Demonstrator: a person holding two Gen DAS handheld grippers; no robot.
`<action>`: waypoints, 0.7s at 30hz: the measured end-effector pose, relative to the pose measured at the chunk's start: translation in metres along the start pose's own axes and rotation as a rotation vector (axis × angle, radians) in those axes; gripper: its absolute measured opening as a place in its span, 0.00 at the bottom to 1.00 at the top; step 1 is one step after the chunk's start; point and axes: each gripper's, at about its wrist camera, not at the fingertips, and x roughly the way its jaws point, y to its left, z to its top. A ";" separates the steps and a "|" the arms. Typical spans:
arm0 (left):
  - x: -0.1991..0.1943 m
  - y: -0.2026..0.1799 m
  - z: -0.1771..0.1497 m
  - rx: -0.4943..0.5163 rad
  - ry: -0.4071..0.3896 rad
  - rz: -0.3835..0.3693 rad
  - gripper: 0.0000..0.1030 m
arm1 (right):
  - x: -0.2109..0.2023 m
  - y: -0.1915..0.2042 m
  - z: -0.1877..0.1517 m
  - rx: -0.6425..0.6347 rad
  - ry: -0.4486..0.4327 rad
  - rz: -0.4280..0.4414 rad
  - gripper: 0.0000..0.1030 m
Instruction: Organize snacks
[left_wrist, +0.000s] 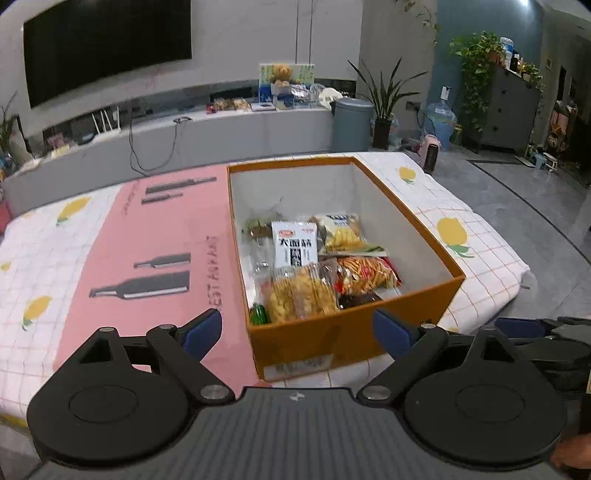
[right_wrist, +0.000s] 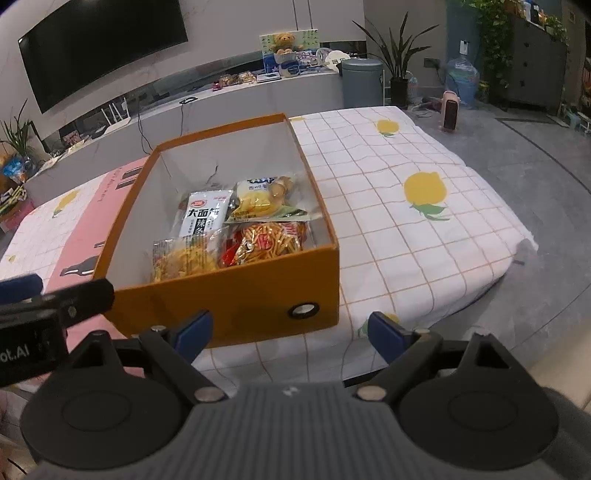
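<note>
An orange box (left_wrist: 354, 330) with white inner walls sits on the table, several snack packets lying flat inside. A white packet with black lettering (left_wrist: 294, 248) lies in the middle, a yellow chips bag (left_wrist: 301, 297) at the near end and a red packet of sticks (left_wrist: 365, 273) beside it. My left gripper (left_wrist: 297, 328) hovers open before the box's near wall, nothing between its blue pads. In the right wrist view the same box (right_wrist: 229, 295) is seen from its right corner; my right gripper (right_wrist: 290, 330) stands open and empty in front of it.
The table wears a white checked cloth with lemons (right_wrist: 424, 192) and a pink strip printed with bottles (left_wrist: 155, 266). The other gripper's body (right_wrist: 33, 325) shows at the left. Behind are a TV (left_wrist: 107, 44), a low shelf, a grey bin (left_wrist: 351, 123) and plants.
</note>
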 end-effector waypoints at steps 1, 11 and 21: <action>0.000 0.001 0.000 -0.005 0.001 0.004 1.00 | -0.001 0.000 -0.001 0.003 0.003 0.004 0.86; -0.004 0.002 -0.008 -0.016 0.001 0.042 1.00 | -0.001 0.006 -0.004 -0.033 0.017 -0.007 0.86; -0.008 0.008 -0.010 -0.024 -0.013 0.056 1.00 | -0.004 0.016 -0.007 -0.073 0.029 0.013 0.86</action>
